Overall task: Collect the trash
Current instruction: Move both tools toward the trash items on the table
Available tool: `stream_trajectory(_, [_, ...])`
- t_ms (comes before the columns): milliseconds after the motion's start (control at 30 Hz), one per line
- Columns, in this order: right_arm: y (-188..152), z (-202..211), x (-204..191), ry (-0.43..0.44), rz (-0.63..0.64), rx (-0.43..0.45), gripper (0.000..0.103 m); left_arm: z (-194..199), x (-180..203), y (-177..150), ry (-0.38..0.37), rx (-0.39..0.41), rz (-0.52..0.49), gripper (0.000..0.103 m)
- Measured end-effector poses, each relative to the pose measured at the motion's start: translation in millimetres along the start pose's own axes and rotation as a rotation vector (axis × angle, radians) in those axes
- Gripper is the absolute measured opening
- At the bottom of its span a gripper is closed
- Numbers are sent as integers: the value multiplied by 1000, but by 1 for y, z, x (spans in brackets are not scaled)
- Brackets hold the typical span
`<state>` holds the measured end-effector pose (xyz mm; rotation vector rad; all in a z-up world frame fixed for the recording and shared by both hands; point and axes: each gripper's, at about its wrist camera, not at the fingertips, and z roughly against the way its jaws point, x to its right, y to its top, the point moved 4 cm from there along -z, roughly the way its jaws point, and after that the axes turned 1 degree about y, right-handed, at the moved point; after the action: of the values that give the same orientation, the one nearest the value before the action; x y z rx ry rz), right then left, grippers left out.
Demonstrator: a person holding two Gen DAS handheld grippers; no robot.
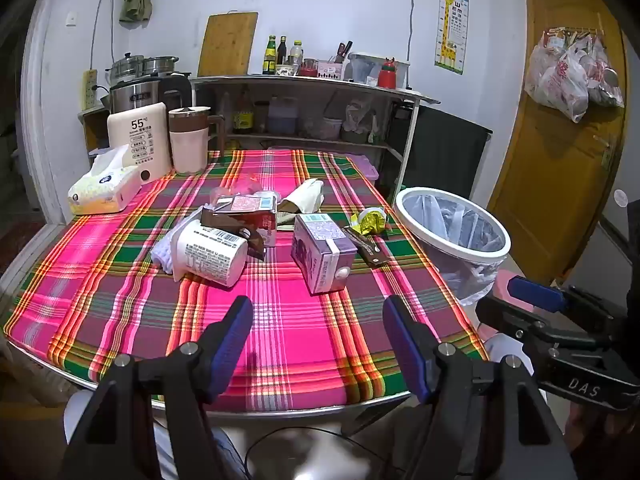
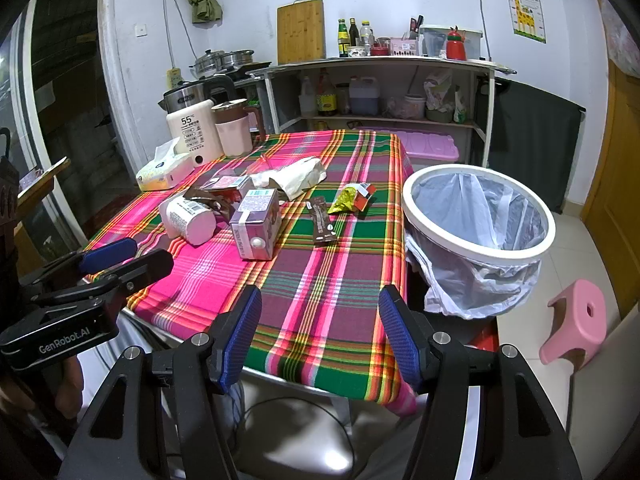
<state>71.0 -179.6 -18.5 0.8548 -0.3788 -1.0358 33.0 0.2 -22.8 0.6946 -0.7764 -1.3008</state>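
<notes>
I hold my left gripper (image 1: 318, 334) and my right gripper (image 2: 320, 326) over the near edge of the table (image 1: 280, 352), both spread wide with nothing between the blue pads. The trash lies in a heap toward the middle of the plaid cloth: a white cup (image 1: 210, 254) tipped on its side at the left, a purple carton (image 1: 322, 252) just right of it, a red carton (image 1: 252, 210) behind, a brown wrapper (image 2: 322, 222) and a yellow-green wrapper (image 2: 348, 198) toward the right edge. The lined bin (image 2: 480, 216) stands off the table's right side, near the wrappers. Nothing is collected yet, I judge. The risks I see: the cup could roll away if I pinch its rounded wall off-centre; the thin wrappers could slip flat under my pads; the cloth may bunch and drag pieces; and the loose bag liner could catch a finger and pull free of the bin's rim.
</notes>
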Motion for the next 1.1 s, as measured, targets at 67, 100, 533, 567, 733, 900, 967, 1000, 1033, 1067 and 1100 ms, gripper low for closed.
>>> stream_trajectory(67, [0, 0, 0, 0, -1, -2, 62, 0, 0, 0, -1, -1, 2, 69])
stream_trajectory(100, [-2, 2, 0, 0, 0, 0, 62, 0, 0, 0, -1, 1, 1, 69])
stream_trajectory(533, [-2, 1, 0, 0, 1, -1, 62, -2, -2, -4, 2, -10, 8, 69])
stream_trajectory(567, [-2, 1, 0, 0, 0, -1, 62, -2, -1, -4, 0, -11, 8, 69])
stream_trajectory(733, [-2, 1, 0, 1, 0, -3, 62, -2, 0, -3, -9, -8, 12, 69])
stream_trajectory(900, [-3, 0, -1, 1, 2, -2, 62, -2, 0, -2, -12, -8, 18, 69])
stream_trajectory(967, [-3, 0, 0, 3, 1, -3, 62, -1, 0, -2, -19, -13, 29, 69])
stream_trajectory(1000, [-3, -1, 0, 2, 1, -4, 62, -1, -1, -2, -19, -11, 30, 69])
stream_trajectory(1033, [-2, -2, -1, 3, 2, -5, 62, -1, -1, -2, -17, -10, 31, 69])
stream_trajectory(1067, [-3, -2, -1, 3, 1, -5, 62, -1, -1, -2, -16, -10, 32, 69])
stream_trajectory(1100, [-3, 0, -4, 4, 3, -7, 62, -1, -1, -2, -16, -10, 32, 69])
